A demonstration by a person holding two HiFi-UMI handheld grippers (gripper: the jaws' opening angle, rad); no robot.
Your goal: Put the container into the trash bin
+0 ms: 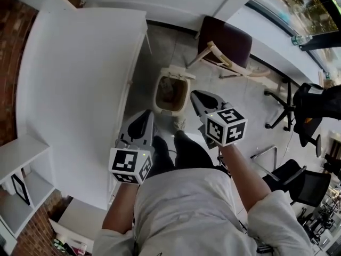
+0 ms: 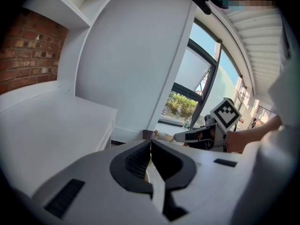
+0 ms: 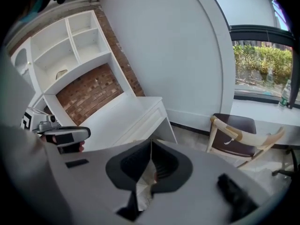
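Observation:
A cream trash bin stands open on the floor beside the desk, its lid tipped back. Something pale and brownish lies inside; I cannot tell what it is. My left gripper is held near the desk's edge, below and left of the bin, jaws shut with nothing between them. My right gripper points at the bin's right side, also shut and holding nothing. Each gripper view shows the other gripper: the right gripper and the left gripper. No container shows outside the bin.
A white desk fills the left. A wooden chair with a dark seat stands behind the bin. Black office chairs are at the right, white shelves at the lower left. My legs and shoe stand just before the bin.

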